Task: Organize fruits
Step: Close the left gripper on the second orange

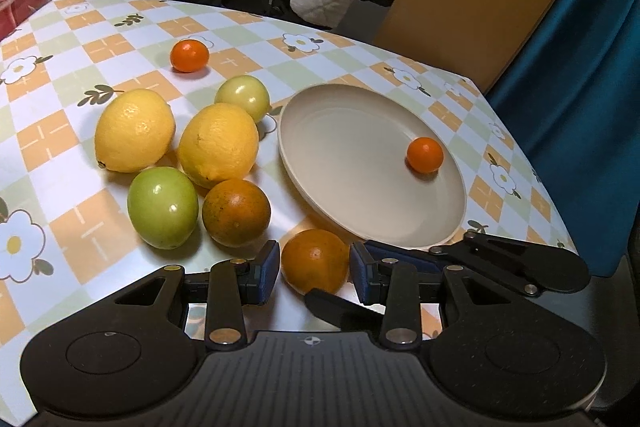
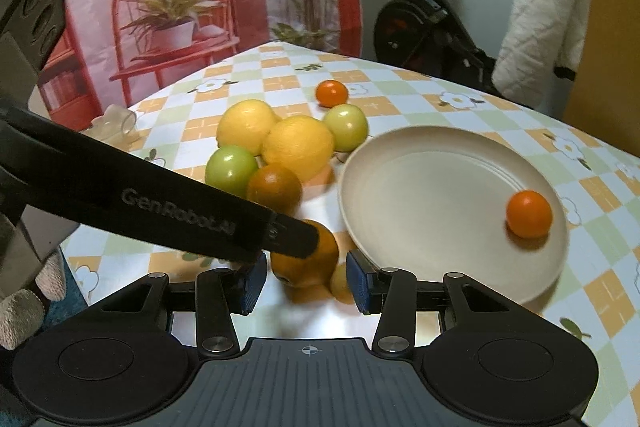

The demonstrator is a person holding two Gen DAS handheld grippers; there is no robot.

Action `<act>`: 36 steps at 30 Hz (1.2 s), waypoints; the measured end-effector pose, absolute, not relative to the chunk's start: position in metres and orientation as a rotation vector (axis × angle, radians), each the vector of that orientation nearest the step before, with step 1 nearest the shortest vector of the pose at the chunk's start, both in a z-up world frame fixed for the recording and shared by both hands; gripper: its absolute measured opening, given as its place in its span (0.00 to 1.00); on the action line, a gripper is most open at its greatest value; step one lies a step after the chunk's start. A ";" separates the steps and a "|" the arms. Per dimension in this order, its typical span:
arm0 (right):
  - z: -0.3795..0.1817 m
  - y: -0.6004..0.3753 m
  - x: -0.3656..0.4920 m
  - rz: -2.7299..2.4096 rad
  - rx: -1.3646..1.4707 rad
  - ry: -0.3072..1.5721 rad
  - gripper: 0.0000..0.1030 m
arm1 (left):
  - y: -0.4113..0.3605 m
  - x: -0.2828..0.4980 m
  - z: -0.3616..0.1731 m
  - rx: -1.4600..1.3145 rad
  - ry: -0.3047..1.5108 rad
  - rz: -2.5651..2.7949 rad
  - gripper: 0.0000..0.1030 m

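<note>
Fruits lie heaped on the counter [image 1: 60,147] left of the plate [image 1: 304,183]. In the left wrist view, the left claw [image 1: 315,269] brackets an orange [image 1: 314,259]; its blue pads flank the peel with slivers of gap, not visibly squeezing. One small tangerine [image 1: 425,155] sits in the plate already.

In the right wrist view, the right claw [image 2: 306,281] is closing around that same orange [image 2: 308,259], pads not touching. Only one claw should grip; I'd back the other away, then lift straight up.
</note>
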State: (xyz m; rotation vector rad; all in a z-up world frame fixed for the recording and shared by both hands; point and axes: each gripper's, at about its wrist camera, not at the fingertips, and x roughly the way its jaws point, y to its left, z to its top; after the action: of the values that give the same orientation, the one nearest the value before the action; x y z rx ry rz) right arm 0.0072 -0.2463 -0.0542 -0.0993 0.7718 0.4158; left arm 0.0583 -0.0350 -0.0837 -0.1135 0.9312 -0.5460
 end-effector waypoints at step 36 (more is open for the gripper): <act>-0.061 -0.233 0.008 0.419 -0.202 0.723 0.35 | -0.038 0.061 -0.094 -0.101 0.934 -0.586 0.42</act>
State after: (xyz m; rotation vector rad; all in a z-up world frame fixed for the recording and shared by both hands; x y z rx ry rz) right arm 0.0084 -0.2334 -0.0609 -0.2018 0.7234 0.4192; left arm 0.0614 -0.0385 -0.0942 -0.1010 0.9344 -0.5864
